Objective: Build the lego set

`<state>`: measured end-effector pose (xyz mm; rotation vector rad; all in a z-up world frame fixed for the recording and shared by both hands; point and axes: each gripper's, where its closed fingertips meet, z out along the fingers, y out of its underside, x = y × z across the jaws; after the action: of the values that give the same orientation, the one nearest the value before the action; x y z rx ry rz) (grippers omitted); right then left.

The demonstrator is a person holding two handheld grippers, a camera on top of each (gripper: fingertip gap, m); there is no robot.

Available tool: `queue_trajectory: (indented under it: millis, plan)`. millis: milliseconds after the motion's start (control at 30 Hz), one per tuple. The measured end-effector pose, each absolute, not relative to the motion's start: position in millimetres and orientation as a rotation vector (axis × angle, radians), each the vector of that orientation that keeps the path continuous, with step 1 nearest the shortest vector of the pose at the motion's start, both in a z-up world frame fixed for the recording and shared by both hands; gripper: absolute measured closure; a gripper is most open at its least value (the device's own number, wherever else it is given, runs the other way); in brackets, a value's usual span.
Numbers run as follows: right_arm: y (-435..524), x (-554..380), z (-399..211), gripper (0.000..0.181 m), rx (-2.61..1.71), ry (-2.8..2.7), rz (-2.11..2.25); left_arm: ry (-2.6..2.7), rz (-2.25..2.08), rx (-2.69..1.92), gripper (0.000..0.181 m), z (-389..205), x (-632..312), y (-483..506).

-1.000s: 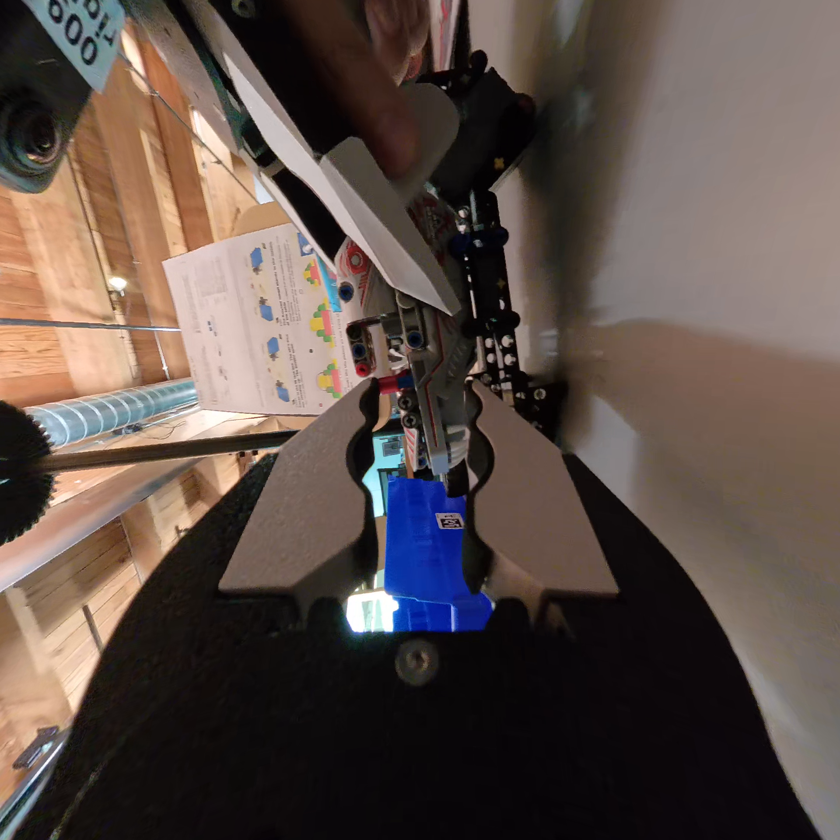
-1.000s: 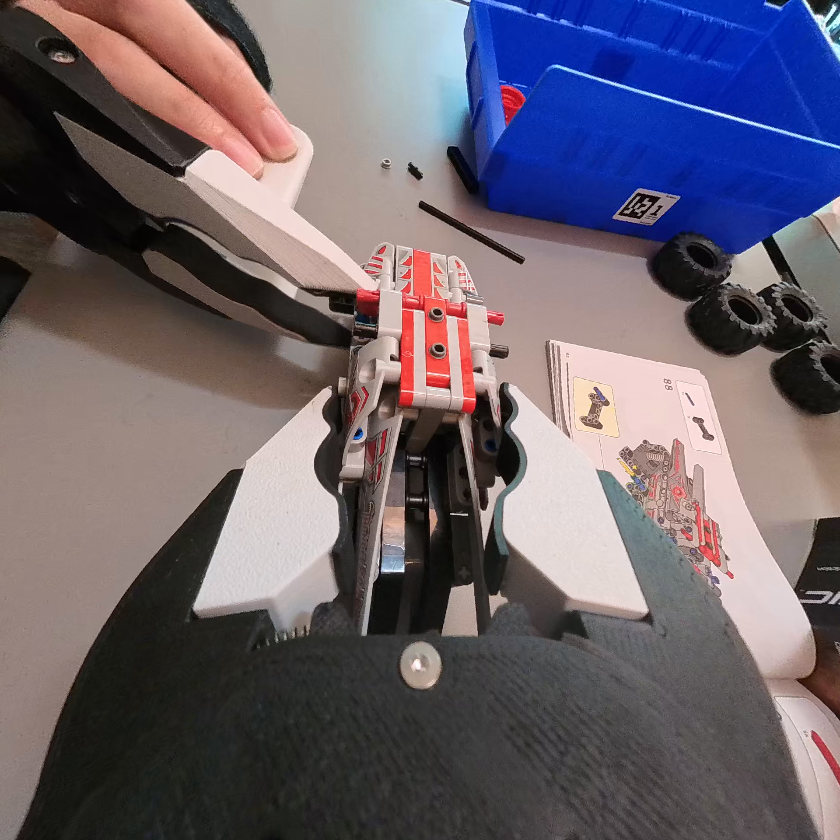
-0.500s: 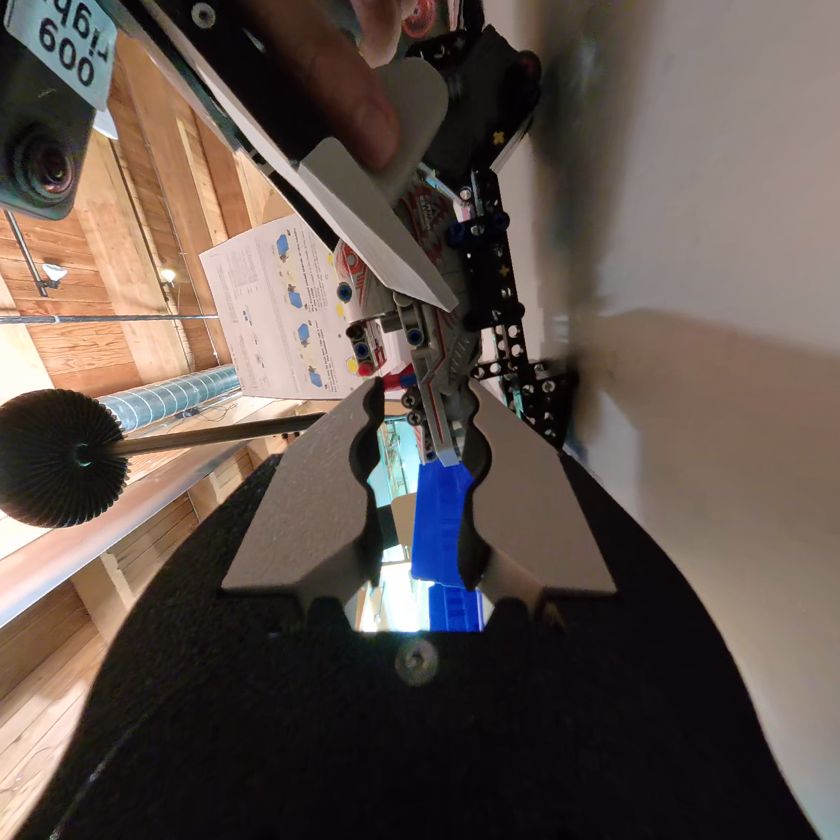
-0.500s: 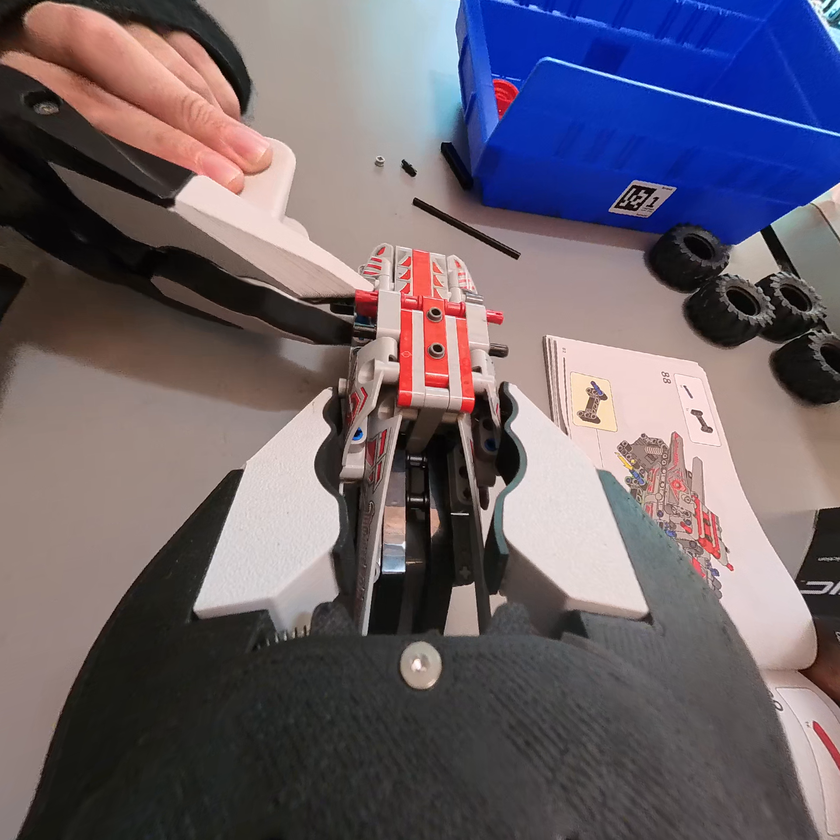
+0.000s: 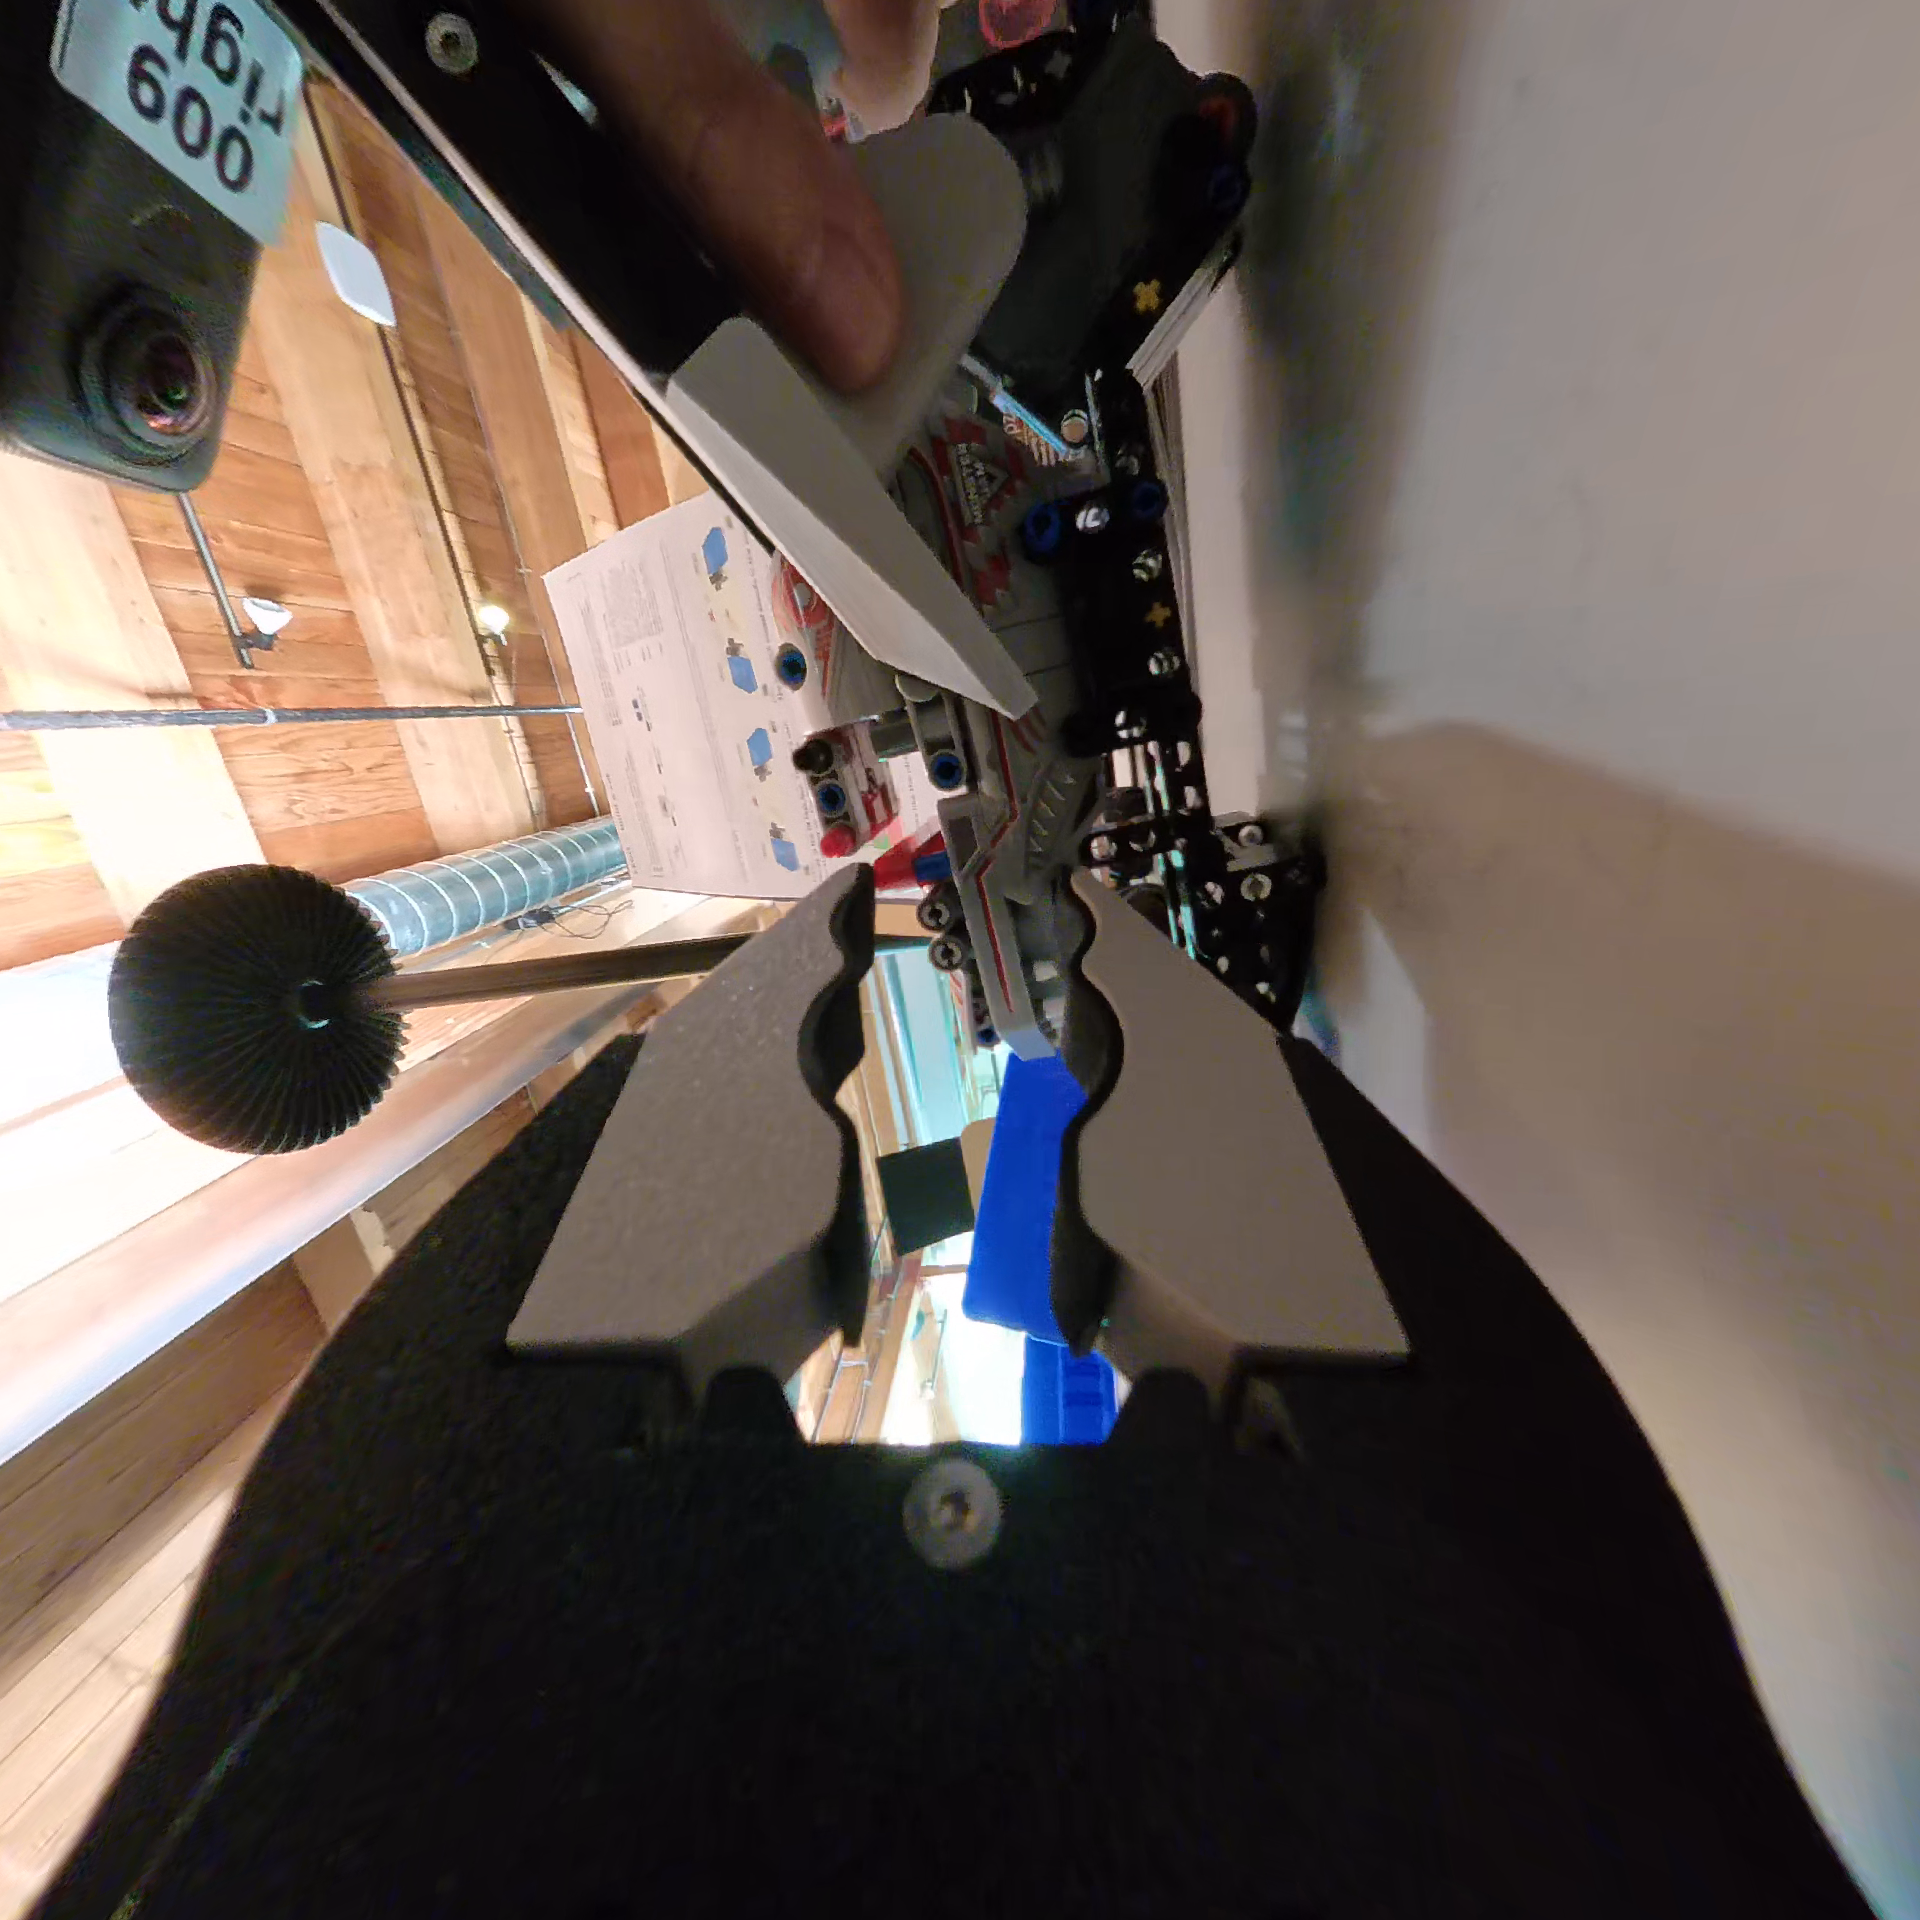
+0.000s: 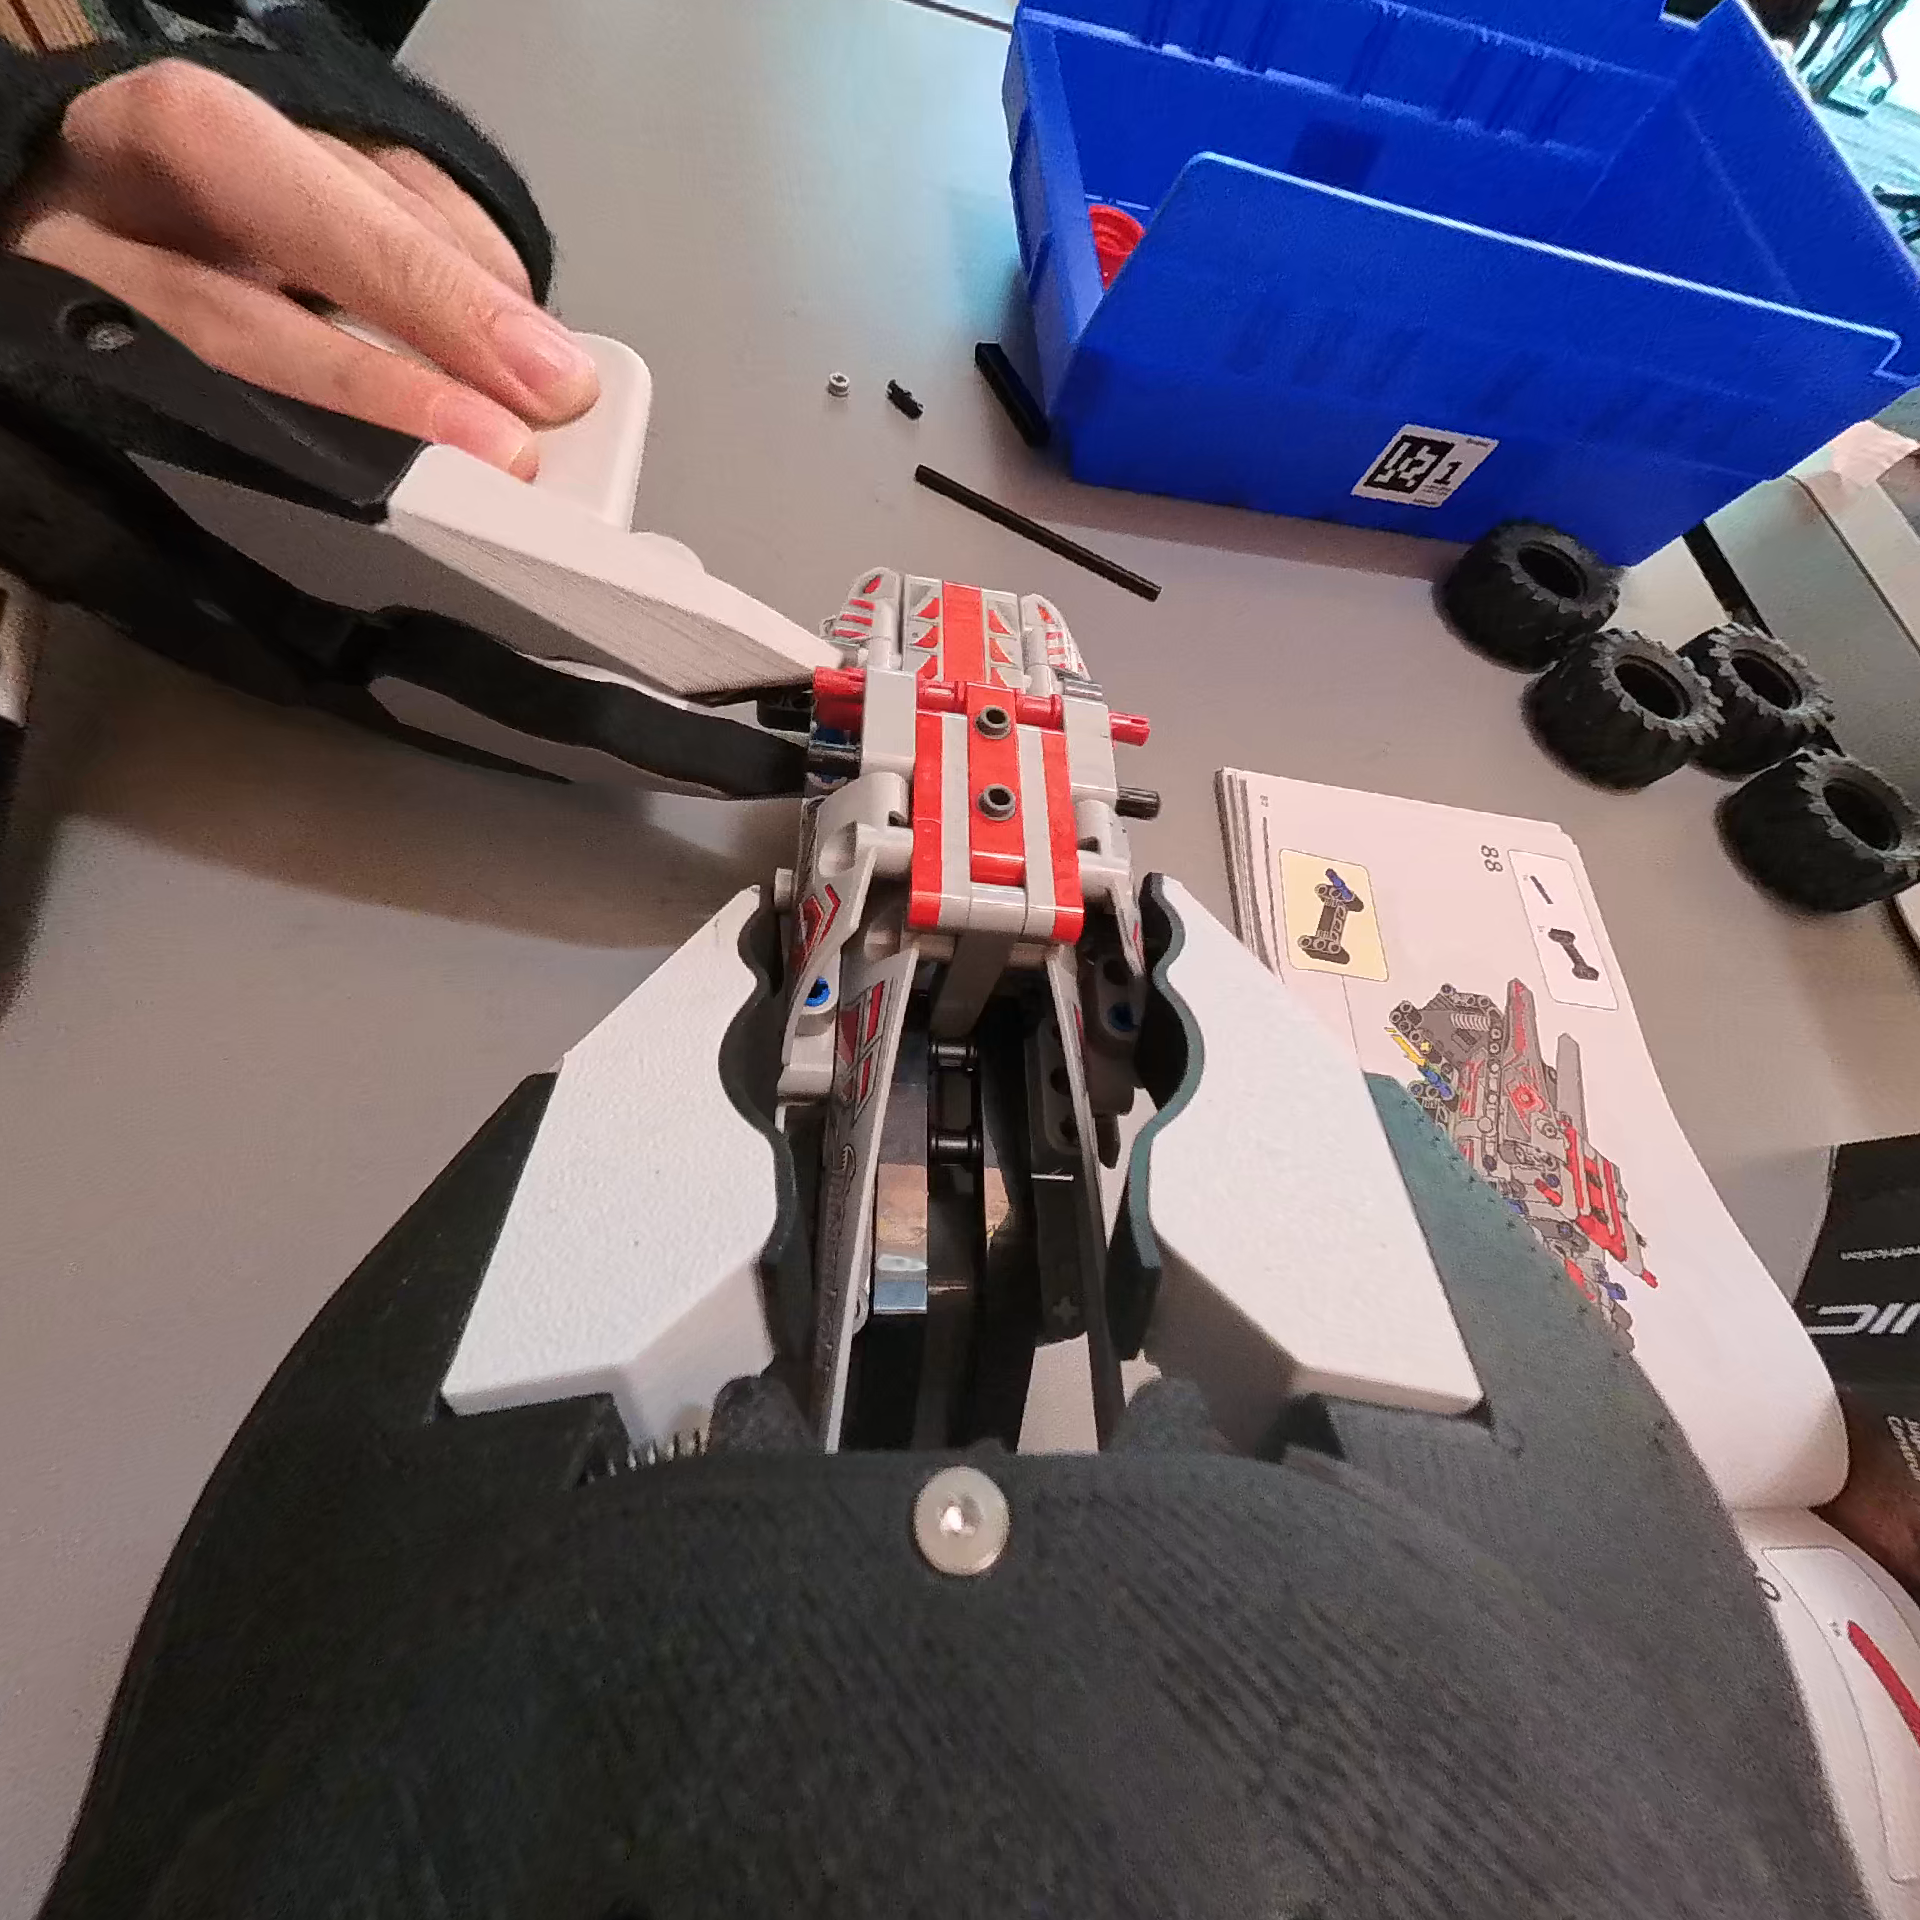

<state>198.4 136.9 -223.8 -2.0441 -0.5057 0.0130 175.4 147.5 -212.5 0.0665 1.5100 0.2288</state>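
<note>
A grey and red lego vehicle body (image 6: 987, 790) rests on the grey table (image 6: 312, 1039). My right gripper (image 6: 956, 904) is shut on its rear sides, one finger on each flank. My left gripper (image 6: 805, 717), held by a hand, comes in from the left, its fingertips at the body's left side by a red pin and a black pin. In the left wrist view the left gripper (image 5: 971, 888) is turned on its side with its jaws apart. The body's grey panel (image 5: 1023, 831) sits between them, against the right finger. The right gripper's finger (image 5: 852, 582) shows above.
A blue bin (image 6: 1455, 343) stands at the back right. Several black tyres (image 6: 1621, 707) lie beside it. An open instruction booklet (image 6: 1455, 935) lies to the right. A thin black axle (image 6: 1039, 535) and small loose pieces (image 6: 904, 395) lie behind the body.
My left gripper has tilted and shifted slightly at the body's left side, with the same jaw gap. The right gripper has kept its hold.
</note>
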Motion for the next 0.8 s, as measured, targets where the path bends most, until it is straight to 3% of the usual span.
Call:
queue_trajectory:
  millis: [800]
  plan:
    - [140.4,202.8,-222.2,0.113,-2.023,-0.44,0.019,1.545,0.136,0.07,0.156,-212.0,179.4,151.6]
